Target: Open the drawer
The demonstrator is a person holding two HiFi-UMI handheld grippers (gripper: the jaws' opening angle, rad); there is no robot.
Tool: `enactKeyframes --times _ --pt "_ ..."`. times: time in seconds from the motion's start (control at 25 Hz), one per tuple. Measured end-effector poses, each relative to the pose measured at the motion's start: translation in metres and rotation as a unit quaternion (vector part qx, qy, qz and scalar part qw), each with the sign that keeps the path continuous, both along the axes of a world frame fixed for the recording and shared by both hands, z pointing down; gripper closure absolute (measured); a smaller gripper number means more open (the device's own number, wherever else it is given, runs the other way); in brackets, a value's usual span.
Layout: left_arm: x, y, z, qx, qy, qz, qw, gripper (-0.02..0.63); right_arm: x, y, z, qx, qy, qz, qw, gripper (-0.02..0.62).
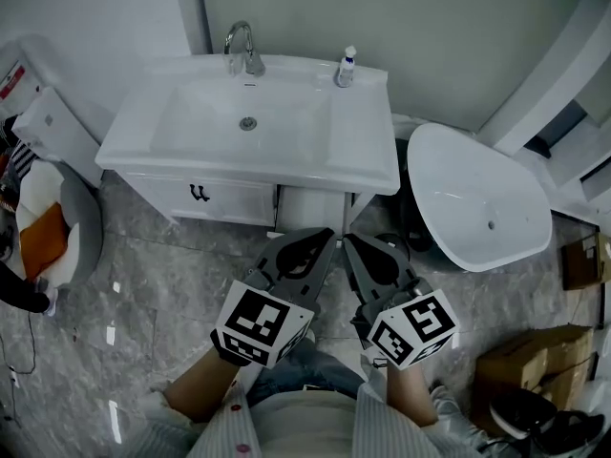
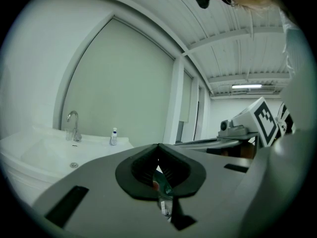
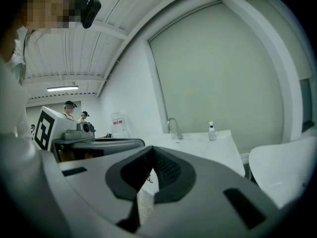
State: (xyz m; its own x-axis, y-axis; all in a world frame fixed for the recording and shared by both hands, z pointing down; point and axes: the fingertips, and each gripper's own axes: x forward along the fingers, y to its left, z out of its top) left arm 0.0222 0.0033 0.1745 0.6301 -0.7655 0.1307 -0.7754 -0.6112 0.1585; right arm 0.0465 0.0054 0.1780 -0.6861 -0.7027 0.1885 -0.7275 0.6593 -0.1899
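Head view: a person faces a white vanity (image 1: pixel 368 165) on a grey marbled floor (image 1: pixel 162 275), holding a gripper in each hand
Drawer (image 1: pixel 224 200): in the cabinet front under the left part of the vanity top, shut flush with the front
Handle (image 1: pixel 199 194): small and dark, on the left half of the drawer face, with nothing touching it
Left gripper (image 1: pixel 325 237): jaws together, tips meeting, with no object between them; held in front of the person's body, pointing toward the vanity, to the right of the drawer and well apart from it
Right gripper (image 1: pixel 351 239): just beside the left one, jaws closed tip to tip on nothing, also short of the cabinet
Vanity top: the faucet (image 1: pixel 242 48) stands at the back behind the basin (image 1: pixel 215 113), with a small bottle (image 1: pixel 346 67) at the back right
Right of the vanity: a white tub (image 1: pixel 477 203) sits near it, with a cardboard box (image 1: pixel 530 365) on the floor nearer the person
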Motion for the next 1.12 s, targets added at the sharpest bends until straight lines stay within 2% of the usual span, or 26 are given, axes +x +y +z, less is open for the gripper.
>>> enactKeyframes --times 0.64,1.12 --pt "-0.017 -0.009 -0.011 0.018 -0.006 -0.009 0.9998 0.589 0.000 0.003 0.002 0.000 0.001 -0.004 1.000 0.588" --pt "-0.006 0.004 -0.003 0.018 -0.022 0.009 0.9996 0.589 0.001 0.012 0.008 -0.007 0.004 -0.010 1.000 0.588"
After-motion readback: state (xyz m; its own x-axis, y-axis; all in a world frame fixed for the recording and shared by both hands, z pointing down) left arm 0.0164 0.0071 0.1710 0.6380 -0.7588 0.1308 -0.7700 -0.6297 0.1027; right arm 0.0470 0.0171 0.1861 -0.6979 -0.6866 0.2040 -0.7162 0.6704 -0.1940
